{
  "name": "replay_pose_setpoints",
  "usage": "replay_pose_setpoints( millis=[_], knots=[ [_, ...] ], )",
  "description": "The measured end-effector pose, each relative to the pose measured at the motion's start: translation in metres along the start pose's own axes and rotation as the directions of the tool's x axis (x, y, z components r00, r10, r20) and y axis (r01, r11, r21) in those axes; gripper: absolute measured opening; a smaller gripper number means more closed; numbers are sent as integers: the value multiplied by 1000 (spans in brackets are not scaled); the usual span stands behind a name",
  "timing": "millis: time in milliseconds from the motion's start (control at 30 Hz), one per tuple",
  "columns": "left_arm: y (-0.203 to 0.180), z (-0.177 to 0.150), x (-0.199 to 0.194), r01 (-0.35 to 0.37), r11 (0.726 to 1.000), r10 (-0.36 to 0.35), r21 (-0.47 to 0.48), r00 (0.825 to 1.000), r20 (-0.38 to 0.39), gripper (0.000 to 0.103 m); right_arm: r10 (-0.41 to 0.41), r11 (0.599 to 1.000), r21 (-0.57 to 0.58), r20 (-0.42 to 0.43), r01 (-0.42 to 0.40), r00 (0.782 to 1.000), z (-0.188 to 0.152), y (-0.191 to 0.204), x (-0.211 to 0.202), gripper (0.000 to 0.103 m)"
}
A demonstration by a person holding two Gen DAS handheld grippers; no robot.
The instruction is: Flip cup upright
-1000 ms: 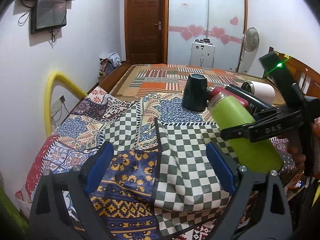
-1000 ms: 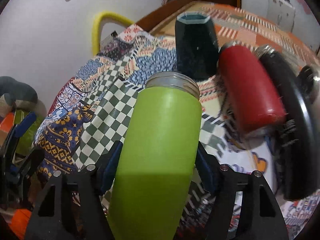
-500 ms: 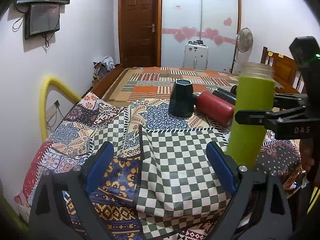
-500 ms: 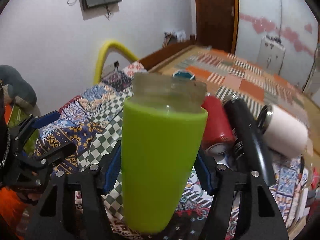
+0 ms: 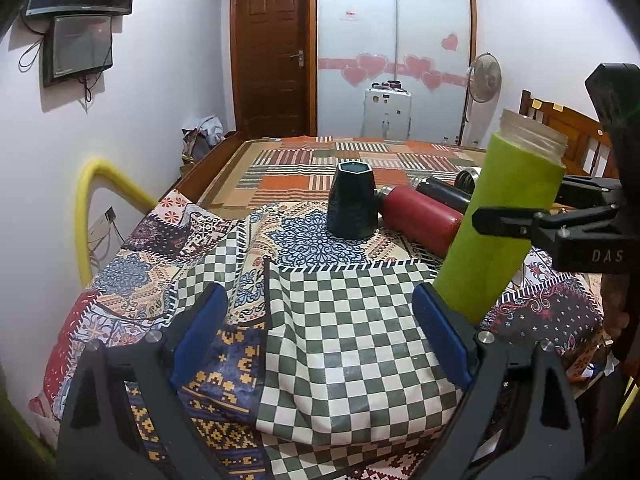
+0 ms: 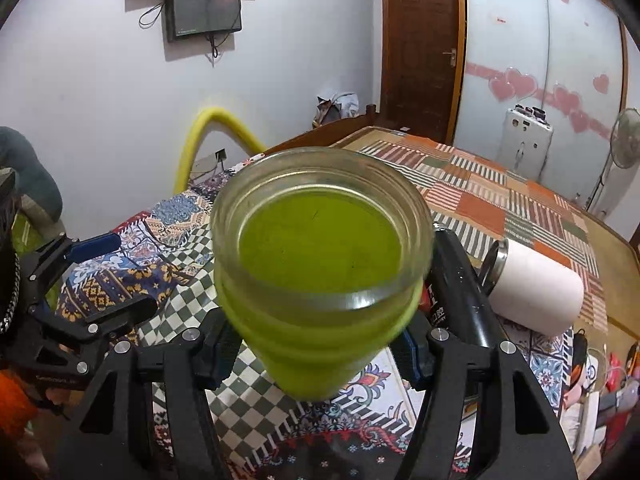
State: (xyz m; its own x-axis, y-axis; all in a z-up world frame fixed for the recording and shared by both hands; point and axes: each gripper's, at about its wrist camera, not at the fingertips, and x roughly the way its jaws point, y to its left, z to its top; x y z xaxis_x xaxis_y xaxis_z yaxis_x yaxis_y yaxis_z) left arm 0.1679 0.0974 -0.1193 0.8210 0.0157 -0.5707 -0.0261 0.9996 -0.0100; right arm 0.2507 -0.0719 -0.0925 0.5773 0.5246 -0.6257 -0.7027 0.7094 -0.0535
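My right gripper [image 6: 320,348] is shut on the green cup [image 6: 320,280], a lime sleeve with a clear glass rim. The cup stands mouth up, leaning a little, its base low over the patterned quilt [image 6: 280,400]. In the left wrist view the cup [image 5: 500,232] is at the right, clamped by my right gripper [image 5: 516,224]. My left gripper [image 5: 320,336] is open and empty over the checkered cloth [image 5: 352,340], to the left of the cup.
A dark green mug [image 5: 352,204] stands upside down behind. A red bottle [image 5: 420,216], a black bottle [image 6: 460,280] and a white bottle [image 6: 536,288] lie beside it. A yellow hose [image 5: 92,208] arcs at the left wall.
My right gripper turned the green cup from lying nearly flat to mouth up and lowered it toward the quilt. My left gripper stayed open and nearly still.
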Motion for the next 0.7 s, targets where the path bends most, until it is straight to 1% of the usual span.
replay_pose_setpoints(
  millis=[200,367,500,600,633,667,700],
  knots=[
    [-3,1,6,11,1000,-11,-6,1000,-9,95,-6,1000,-24,-22,5,1000,-11,4,5,60],
    [-1,1,9,14,1000,-14,-21,1000,-13,95,-11,1000,-13,11,12,1000,-14,4,4,61],
    [0,2,10,16,999,-17,-29,1000,-18,95,-24,999,-22,22,25,999,-13,8,5,61],
    [-2,4,7,17,999,-17,-29,1000,-11,95,-11,1000,-7,20,12,1000,-13,4,5,61],
    [-2,4,6,15,999,-15,-29,1000,-8,95,0,1000,15,19,0,1000,-14,2,5,61],
    [-3,5,4,13,1000,-13,-28,1000,-4,95,7,1000,30,15,-8,1000,-15,0,5,63],
    [-4,6,2,13,1000,-13,-27,1000,1,95,8,999,43,11,-9,1000,-15,-1,5,66]
  ],
)
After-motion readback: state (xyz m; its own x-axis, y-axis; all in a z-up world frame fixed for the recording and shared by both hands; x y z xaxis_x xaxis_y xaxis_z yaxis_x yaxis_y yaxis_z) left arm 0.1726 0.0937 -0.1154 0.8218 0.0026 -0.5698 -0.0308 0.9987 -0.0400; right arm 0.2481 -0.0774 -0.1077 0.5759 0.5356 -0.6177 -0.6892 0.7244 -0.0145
